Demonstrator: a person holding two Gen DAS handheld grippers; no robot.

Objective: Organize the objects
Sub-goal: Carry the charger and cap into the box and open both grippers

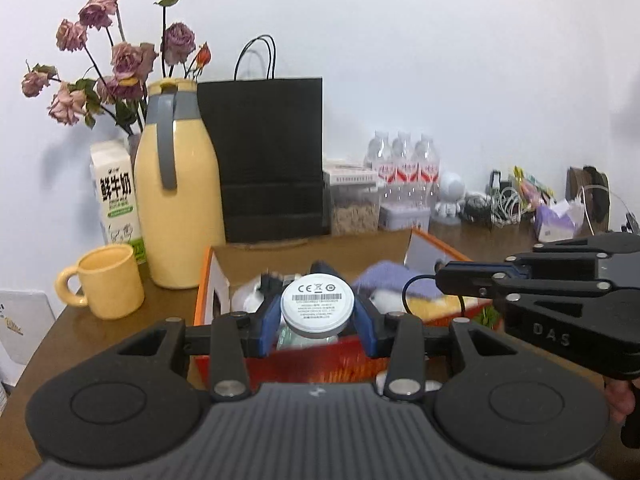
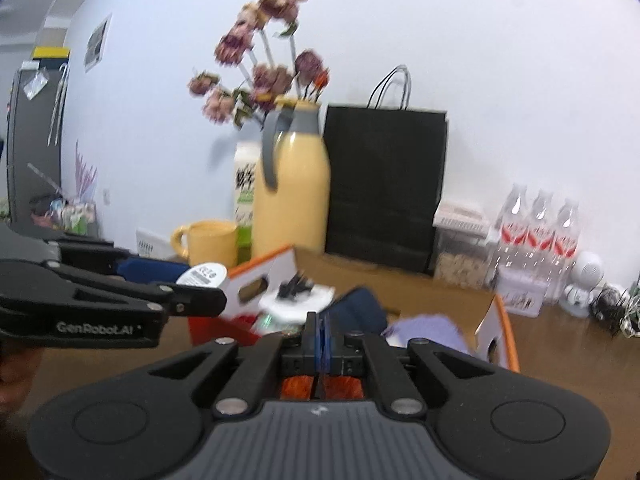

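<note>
My left gripper [image 1: 318,314] is shut on a round white disc [image 1: 317,303] with a printed label, its blue pads pressing the rim from both sides. The disc hangs over an open orange-and-white cardboard box [image 1: 304,246] that holds a purple cloth [image 1: 384,276] and other items. My right gripper [image 1: 440,280] comes in from the right with its jaws together, and a thin black cable [image 1: 412,286] loops out of its tip. In the right wrist view the right gripper [image 2: 322,332] has its pads pressed together over the box [image 2: 400,276]. The left gripper [image 2: 200,280] carries the disc [image 2: 202,274] at the left.
Behind the box stand a yellow jug [image 1: 176,200], a yellow mug [image 1: 108,280], a milk carton [image 1: 114,196], dried roses [image 1: 120,60] and a black paper bag [image 1: 268,160]. Water bottles [image 1: 404,168], a white figurine [image 1: 450,196], tangled cables and tissues crowd the back right.
</note>
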